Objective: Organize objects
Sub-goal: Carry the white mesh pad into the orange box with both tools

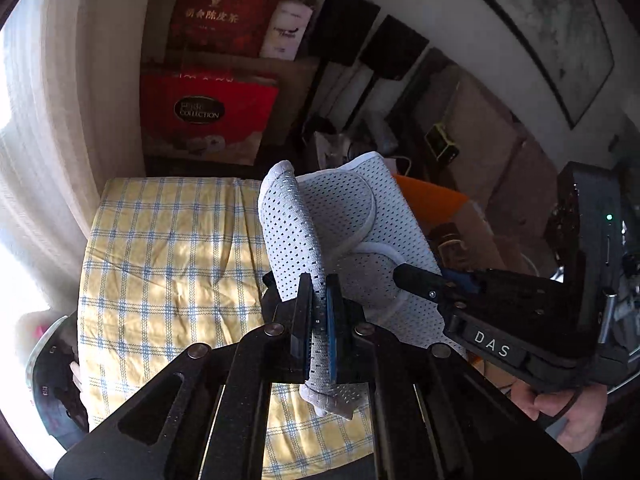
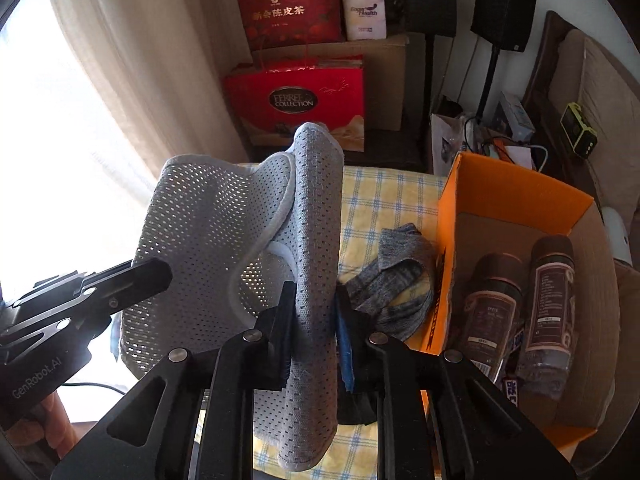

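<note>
A light grey perforated mesh garment [image 1: 344, 216] hangs in the air above the yellow checked bedcover [image 1: 168, 264], stretched between both grippers. My left gripper [image 1: 320, 292] is shut on one folded edge of the mesh garment [image 2: 208, 232]. My right gripper [image 2: 316, 300] is shut on the other edge, a thick fold of the fabric pinched between its pads. In the left wrist view the right gripper [image 1: 404, 276] comes in from the right side. In the right wrist view the left gripper [image 2: 160, 276] reaches in from the left.
A dark grey knitted sock [image 2: 396, 280] lies on the bedcover [image 2: 384, 200] beside an open orange cardboard box [image 2: 516, 184] holding two brown bottles [image 2: 548, 312]. Red gift bags [image 2: 296, 100] and boxes stand beyond the bed. A curtain [image 2: 120, 60] hangs at left.
</note>
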`<state>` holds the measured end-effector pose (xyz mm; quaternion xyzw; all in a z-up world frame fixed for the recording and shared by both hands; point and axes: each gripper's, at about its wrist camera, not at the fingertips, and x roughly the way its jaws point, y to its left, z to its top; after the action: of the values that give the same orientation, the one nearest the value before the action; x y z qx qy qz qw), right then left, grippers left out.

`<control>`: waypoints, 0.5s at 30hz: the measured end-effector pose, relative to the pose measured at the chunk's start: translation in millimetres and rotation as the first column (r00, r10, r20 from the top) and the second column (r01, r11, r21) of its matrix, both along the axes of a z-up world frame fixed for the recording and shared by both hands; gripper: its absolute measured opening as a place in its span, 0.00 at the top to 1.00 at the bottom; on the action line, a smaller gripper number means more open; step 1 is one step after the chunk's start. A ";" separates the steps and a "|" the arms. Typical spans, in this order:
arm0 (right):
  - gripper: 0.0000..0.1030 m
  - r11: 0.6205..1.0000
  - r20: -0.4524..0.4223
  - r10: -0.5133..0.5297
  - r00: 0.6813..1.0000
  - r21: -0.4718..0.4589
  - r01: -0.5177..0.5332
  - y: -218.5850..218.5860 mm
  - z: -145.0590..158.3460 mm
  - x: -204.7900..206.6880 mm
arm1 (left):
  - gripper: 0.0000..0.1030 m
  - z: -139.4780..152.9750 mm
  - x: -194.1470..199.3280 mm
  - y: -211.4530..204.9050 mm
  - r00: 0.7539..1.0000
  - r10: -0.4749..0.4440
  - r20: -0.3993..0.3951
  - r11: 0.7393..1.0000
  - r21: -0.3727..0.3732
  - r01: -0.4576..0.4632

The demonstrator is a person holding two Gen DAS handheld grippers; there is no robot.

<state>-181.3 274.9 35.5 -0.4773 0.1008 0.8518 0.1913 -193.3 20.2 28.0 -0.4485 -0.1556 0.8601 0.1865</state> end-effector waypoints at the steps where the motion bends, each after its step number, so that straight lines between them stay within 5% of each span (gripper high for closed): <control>1: 0.83 1.000 -0.004 -0.013 1.000 -0.006 0.013 6.3 4.9 5.1 | 0.95 2.5 -1.5 5.0 1.000 -0.007 -0.002 1.000 0.009 0.007; 15: 0.83 0.981 -0.017 -0.192 0.981 0.000 0.192 90.4 41.8 91.9 | 0.95 12.2 -13.8 120.8 0.986 -0.169 -0.008 0.985 0.042 0.169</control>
<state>-89.4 365.4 77.3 -0.4580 0.1474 0.8334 0.2719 -207.1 140.9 40.3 -0.4539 -0.1349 0.8388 0.2686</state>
